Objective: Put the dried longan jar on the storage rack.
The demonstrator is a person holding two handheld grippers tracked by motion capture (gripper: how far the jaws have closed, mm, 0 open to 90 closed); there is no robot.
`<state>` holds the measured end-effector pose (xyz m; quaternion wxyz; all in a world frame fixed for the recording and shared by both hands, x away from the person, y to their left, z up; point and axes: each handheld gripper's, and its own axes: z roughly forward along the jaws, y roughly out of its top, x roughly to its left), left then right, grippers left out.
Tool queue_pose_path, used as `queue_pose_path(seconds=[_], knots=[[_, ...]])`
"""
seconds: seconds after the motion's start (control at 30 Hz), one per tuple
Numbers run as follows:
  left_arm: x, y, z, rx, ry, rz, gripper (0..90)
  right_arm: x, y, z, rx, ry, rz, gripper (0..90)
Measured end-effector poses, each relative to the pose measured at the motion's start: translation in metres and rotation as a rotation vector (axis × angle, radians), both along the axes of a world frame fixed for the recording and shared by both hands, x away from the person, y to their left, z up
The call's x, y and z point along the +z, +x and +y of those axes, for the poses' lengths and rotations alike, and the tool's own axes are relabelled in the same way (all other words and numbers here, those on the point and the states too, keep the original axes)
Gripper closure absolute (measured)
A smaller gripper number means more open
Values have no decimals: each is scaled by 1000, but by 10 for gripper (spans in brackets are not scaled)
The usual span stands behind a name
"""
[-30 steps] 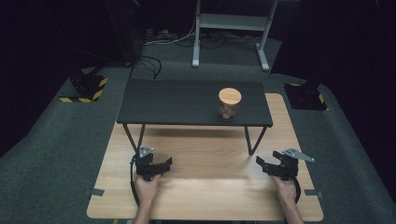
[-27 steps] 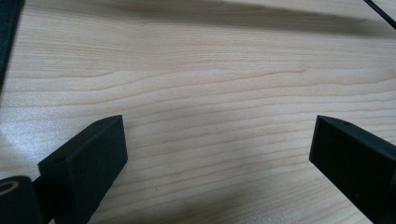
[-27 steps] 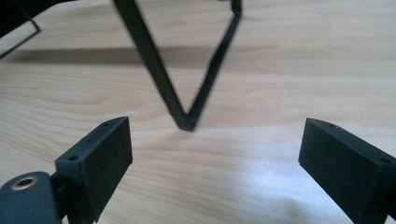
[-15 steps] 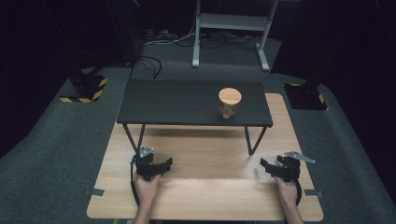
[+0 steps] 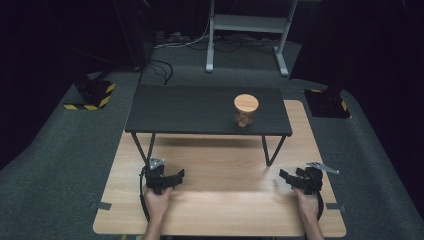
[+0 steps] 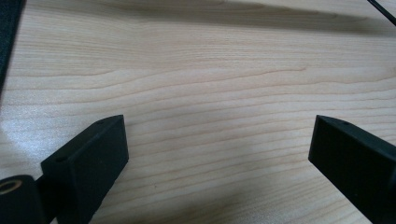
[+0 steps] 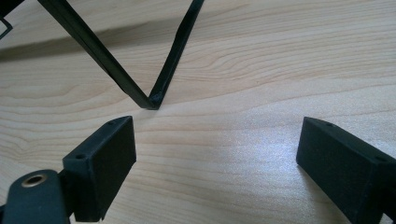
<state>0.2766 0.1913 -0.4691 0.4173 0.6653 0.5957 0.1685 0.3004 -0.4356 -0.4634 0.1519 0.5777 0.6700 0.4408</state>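
Presently, my stock of what is on hand:

Item one: a jar with a round wooden lid (image 5: 246, 110), standing upright on the right half of the black raised shelf (image 5: 190, 111), near its front edge. The body looks clear, glass or plastic, with brownish contents I cannot identify. This is the nearest thing to work on, though it is well apart from both tools.

Item two: left hand-held gripper (image 5: 172, 179), resting low on the wooden bench (image 5: 225, 210) at the near left, jaws spread wide with bare wood grain between them in the left gripper view (image 6: 219, 154). It grips nothing.

Item three: right hand-held gripper (image 5: 289, 179), at the near right of the bench, jaws likewise spread and empty in the right gripper view (image 7: 217, 158). It looks toward the shelf's black V-shaped leg (image 7: 149, 93), which meets the bench just ahead of it.

Handling notes, my judgement: the jar should be rigid and fairly light, but a smooth wall may slip and could break if dropped. The lid overhangs the body slightly and may only sit loose, so I would not lift by it. I would take the body across its middle, jaws level, below the lid, from the right side, with steady moderate pressure.
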Motion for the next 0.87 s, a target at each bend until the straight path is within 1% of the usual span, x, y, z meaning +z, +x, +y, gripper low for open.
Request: queue_pose_path(seconds=[0.2,0.47,0.87], knots=[[0,0,0,0,-2,0,49,-1,0,-1,-2,7,0,120],[-1,0,2,0,-16,0,49,0,0,0,-5,1,-2,126],[-1,0,2,3,-13,-1,56,-1,-1,-1,-18,13,-1,151]])
